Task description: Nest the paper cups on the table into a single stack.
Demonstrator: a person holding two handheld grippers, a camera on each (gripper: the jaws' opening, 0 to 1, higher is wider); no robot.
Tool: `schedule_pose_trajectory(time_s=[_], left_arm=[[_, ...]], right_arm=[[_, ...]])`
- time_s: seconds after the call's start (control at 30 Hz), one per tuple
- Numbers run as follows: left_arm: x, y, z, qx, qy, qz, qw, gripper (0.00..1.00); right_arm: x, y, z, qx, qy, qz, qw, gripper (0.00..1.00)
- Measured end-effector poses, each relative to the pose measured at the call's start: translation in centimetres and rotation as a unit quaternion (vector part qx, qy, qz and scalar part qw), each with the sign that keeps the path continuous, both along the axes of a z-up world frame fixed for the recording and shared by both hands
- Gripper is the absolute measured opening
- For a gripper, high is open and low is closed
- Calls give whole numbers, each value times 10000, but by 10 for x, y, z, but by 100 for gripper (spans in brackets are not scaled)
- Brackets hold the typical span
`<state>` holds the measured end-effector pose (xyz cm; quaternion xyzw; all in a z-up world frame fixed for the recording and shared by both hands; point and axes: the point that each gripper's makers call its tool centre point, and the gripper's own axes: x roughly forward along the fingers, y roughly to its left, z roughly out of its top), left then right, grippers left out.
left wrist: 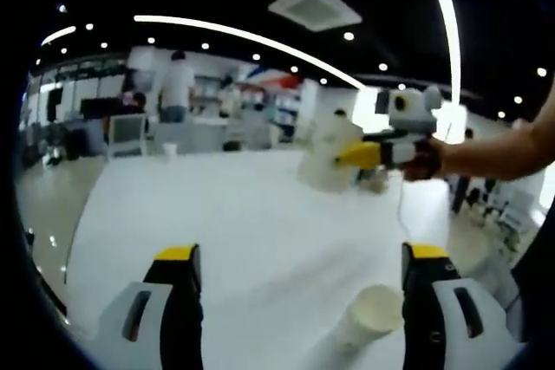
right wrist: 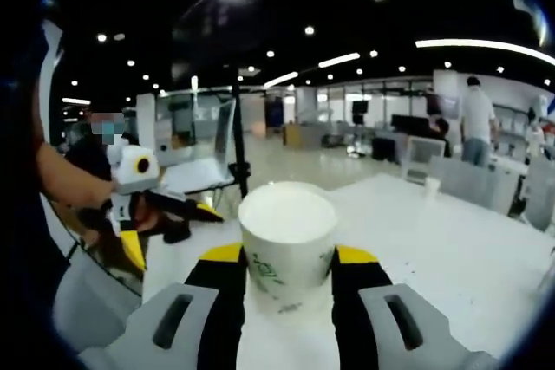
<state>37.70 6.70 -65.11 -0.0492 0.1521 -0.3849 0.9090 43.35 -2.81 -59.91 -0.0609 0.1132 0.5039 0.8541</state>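
A wide, bright office hall with ceiling lights and strip lamps lies behind a long white surface [left wrist: 251,214], where a few people stand or sit at desks far off. In the right gripper view the right tool [right wrist: 290,279] is clamped on a paper cup [right wrist: 287,244], its yellow-tipped jaws pressing the cup's sides; the cup stands mouth up and seems lifted off the surface, with green print on its wall. The left gripper view shows that same tool from outside, holding the cup in the air over the far part of the surface, a bare forearm behind it. The left tool [left wrist: 299,279] stands wide open and holds nothing, low over the near end of the surface; a second cup [left wrist: 368,318] lies close to the inner side of its right jaw, seemingly tipped on its side with the mouth toward the camera, though the blur leaves that unsure. A small pale thing far back on the surface may be another cup; it is too small to tell. The step in hand looks like carrying the gripped cup toward the next one. The next move calls for getting the near cup upright and steady, probably with the left tool, then lining the carried cup over its mouth and lowering it straight in.
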Motion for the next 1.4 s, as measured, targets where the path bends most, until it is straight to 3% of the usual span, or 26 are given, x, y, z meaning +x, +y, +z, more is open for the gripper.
schedule_pose_trajectory(time_s=[0.27,0.57,0.97,1.1,1.27,1.4], left_arm=[[-8,-16,3,-104,85,-229,9996,90],[-19,-32,7,-240,117,-452,9986,83],[-38,-48,18,-673,264,-981,9926,53],[-43,-52,24,-705,173,-1100,9913,45],[-52,-56,25,-787,342,-1326,9874,33],[-53,-56,27,-751,296,-1404,9868,23]], right_arm=[[-25,5,11,204,128,228,9995,36],[-50,20,7,373,183,442,9982,36],[-73,35,4,441,178,783,9958,36],[-78,37,4,538,168,913,9942,36],[-85,41,5,644,269,1040,9921,36],[-87,40,4,660,301,1080,9915,37]])
